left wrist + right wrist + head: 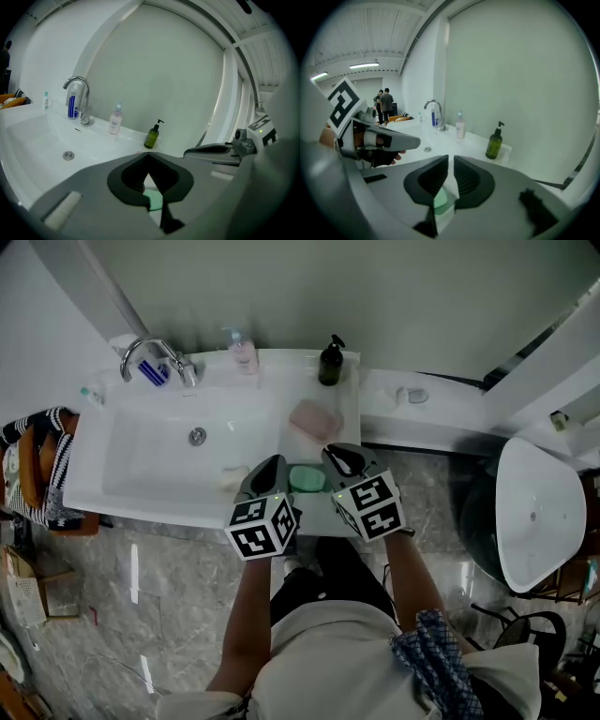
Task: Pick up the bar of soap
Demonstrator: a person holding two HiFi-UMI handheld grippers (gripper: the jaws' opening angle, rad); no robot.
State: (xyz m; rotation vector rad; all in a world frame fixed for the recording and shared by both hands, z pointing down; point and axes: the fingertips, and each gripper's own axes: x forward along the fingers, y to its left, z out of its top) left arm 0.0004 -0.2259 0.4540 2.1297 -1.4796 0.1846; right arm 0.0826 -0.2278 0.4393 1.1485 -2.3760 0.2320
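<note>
Head view: the soap [307,480] is lying on the sink [169,505] rim, between the left tongs [271,468] and right tongs [338,456].
Left gripper view: jaws are meeting at the tips, gripping nothing, with the soap [153,200] showing beneath.
Right gripper view: jaws are sitting practically together, empty, above the soap [439,202].

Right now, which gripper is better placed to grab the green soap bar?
Right, narrowly. The green soap lies between both grippers, but the right gripper sees more of it below its jaws. The left gripper is about as near; both are shut and must open.
</note>
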